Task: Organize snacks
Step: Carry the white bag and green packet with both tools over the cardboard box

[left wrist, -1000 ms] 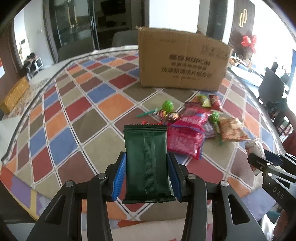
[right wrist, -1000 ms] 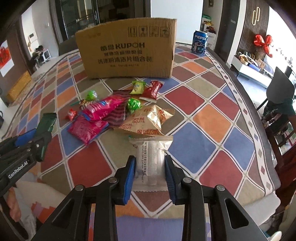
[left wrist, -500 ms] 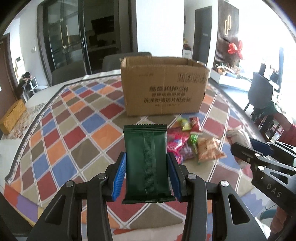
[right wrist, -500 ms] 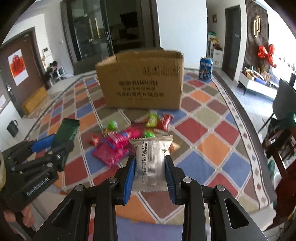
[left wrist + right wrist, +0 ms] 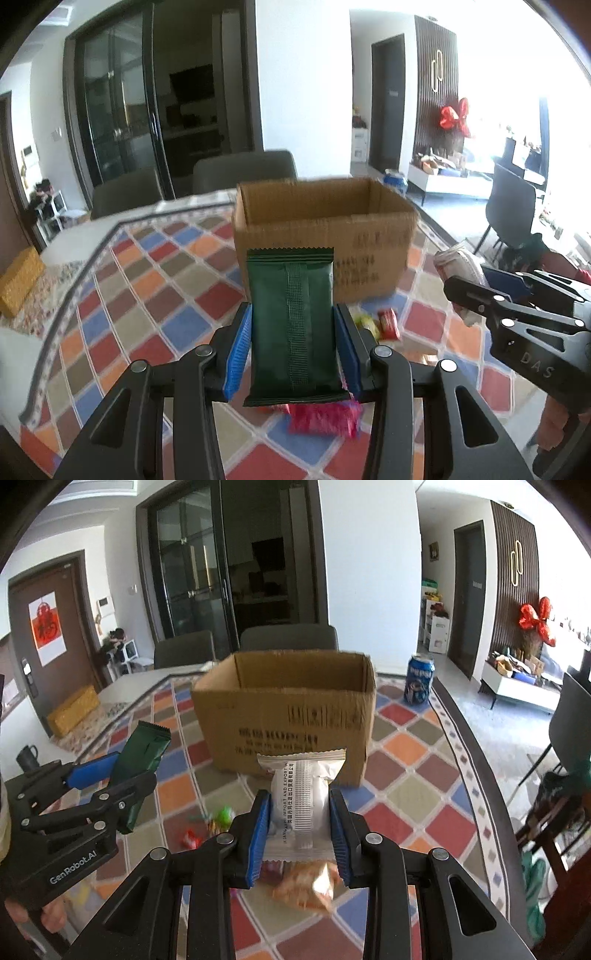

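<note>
My left gripper (image 5: 293, 334) is shut on a dark green snack packet (image 5: 293, 317), held upright above the table. A white snack packet (image 5: 300, 805) stands between the blue pads of my right gripper (image 5: 300, 814), which is shut on it. Both hang in front of an open cardboard box (image 5: 325, 236) (image 5: 288, 712) whose inside looks bare where it shows. Each gripper shows in the other's view: the right gripper (image 5: 469, 291) at the right, the left gripper (image 5: 122, 771) at the left. Loose snacks (image 5: 376, 323) (image 5: 218, 818) lie on the table below, partly hidden by the grippers.
A chequered cloth (image 5: 155, 291) covers the table. A blue soda can (image 5: 419, 679) stands right of the box. Grey chairs (image 5: 288, 637) stand behind the table, and a dark chair (image 5: 511, 214) is off to the right. A pink packet (image 5: 325, 419) lies near the front edge.
Both grippers have risen with their packets and tilted up, so the box's open top and the room behind now show. The snack pile has dropped low in both views.
</note>
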`<state>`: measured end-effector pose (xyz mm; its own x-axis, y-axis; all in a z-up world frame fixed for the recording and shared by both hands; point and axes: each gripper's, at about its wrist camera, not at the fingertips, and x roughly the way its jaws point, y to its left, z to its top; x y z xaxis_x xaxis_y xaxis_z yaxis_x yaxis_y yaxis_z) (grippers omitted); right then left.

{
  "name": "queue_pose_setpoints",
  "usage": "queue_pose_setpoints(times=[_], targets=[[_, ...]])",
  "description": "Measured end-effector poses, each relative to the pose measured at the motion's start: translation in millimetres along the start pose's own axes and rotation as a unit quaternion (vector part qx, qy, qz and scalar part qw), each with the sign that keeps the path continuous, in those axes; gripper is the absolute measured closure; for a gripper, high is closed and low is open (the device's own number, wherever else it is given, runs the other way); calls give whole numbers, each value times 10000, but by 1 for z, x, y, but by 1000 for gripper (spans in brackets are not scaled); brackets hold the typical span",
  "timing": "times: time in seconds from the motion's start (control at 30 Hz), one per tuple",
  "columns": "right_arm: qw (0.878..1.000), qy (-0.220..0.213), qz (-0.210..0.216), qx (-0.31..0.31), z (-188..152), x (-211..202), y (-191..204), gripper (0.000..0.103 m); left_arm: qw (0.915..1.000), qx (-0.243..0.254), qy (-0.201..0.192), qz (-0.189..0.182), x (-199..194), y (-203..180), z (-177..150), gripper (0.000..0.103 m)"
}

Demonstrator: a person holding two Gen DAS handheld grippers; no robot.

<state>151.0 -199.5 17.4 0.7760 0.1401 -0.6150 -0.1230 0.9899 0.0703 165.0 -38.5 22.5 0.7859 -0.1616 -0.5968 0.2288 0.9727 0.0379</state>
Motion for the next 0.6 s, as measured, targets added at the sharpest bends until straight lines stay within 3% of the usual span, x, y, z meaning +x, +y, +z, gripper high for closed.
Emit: queue_pose_setpoints(times=[0.3, 0.6], targets=[[9993, -336, 125, -59, 63, 11, 0, 71, 9993, 35, -356, 59, 13, 15, 61, 60], [9998, -103, 156, -87, 111, 52, -7, 71, 9999, 62, -98, -125, 53, 25, 102, 60]])
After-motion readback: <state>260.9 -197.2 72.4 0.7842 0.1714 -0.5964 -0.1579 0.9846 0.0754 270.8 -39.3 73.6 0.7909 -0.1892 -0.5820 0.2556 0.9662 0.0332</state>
